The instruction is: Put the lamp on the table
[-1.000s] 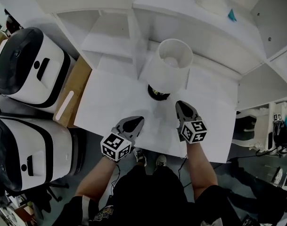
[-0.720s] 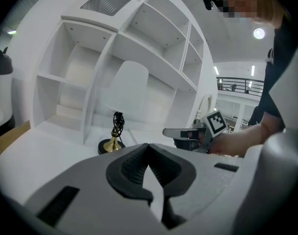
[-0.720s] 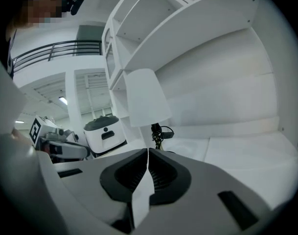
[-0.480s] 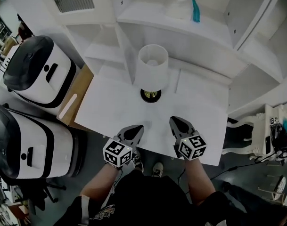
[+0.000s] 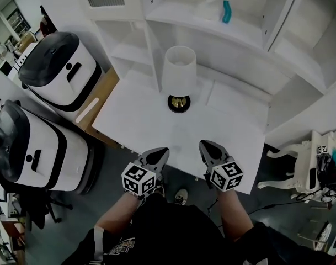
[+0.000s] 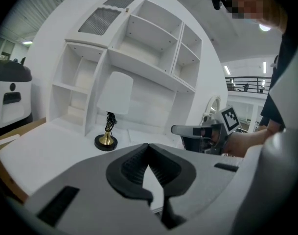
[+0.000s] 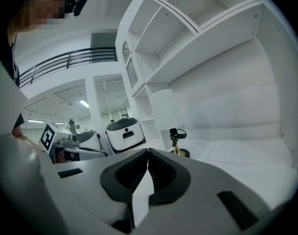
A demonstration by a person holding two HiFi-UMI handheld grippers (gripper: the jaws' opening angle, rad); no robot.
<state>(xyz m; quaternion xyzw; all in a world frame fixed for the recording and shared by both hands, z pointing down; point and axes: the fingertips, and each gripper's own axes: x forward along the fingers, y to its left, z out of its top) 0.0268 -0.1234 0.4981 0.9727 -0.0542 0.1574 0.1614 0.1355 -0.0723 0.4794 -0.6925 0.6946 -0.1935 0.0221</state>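
The lamp (image 5: 179,79) stands upright on the white table (image 5: 140,123), toward its far side, just in front of the shelf unit (image 5: 234,26). The left hand-held gripper (image 5: 159,152) and the right hand-held gripper (image 5: 205,146) hover over the table's near edge, well apart from the lamp and pointing toward it. The left jaws are together and empty. The right jaws have just been closing and now meet with nothing between them.

Bright, even light washes the white table (image 5: 136,120); fisheye edges bend, corners go dark.
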